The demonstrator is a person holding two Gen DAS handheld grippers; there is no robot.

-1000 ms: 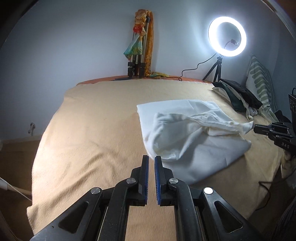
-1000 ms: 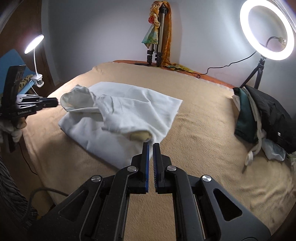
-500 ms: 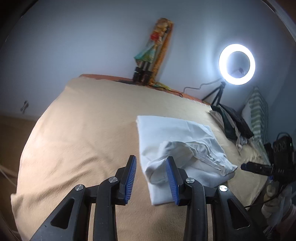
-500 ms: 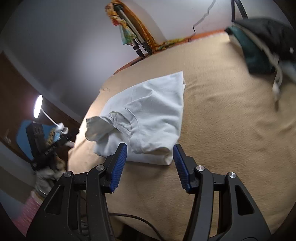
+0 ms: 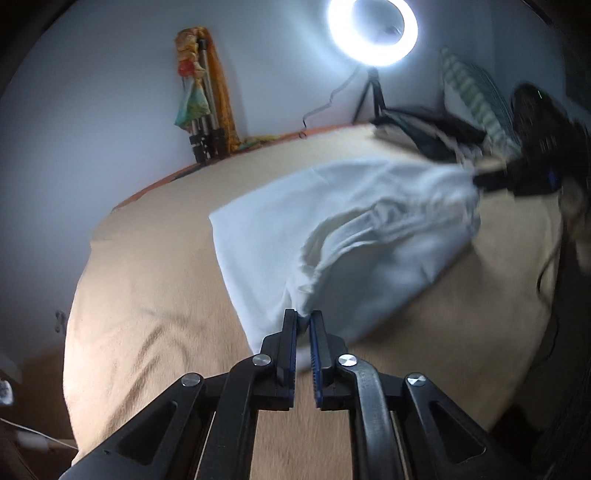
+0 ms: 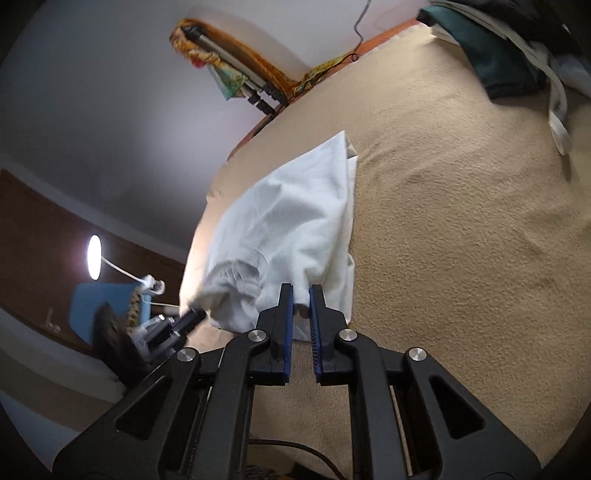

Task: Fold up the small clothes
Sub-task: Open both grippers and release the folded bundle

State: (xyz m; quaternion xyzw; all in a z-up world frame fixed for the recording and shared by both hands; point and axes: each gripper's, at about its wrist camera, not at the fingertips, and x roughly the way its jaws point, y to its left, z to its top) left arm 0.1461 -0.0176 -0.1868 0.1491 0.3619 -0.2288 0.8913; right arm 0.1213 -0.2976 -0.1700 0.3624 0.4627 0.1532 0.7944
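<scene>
Tongs, left: your black two-finger left gripper with blue pads [image 5: 303, 325] had swung open half a second earlier and was closing again on a gathered near corner of the white cotton garment [image 5: 332, 229], cloth pinched between the pads at lower centre of the frame.
Tongs, right: your right gripper [image 6: 301, 301] did the same, its jaws closing on another near edge of the cloth at lower centre.
Garment: it lay half-folded on the tan fleece blanket [image 6: 461, 221], and its near side had risen off the blanket, bunched between both grips.
Meaning: you seemed set to carry that edge over for the next fold.
Around: dark clothes pile [image 6: 509, 62] at upper right; bright ring light [image 5: 373, 29] at top; folded tripod with orange cloth [image 5: 201, 96] at upper left.
Obstacles: nothing lay on the blanket beside the garment; the pile sat well apart.
</scene>
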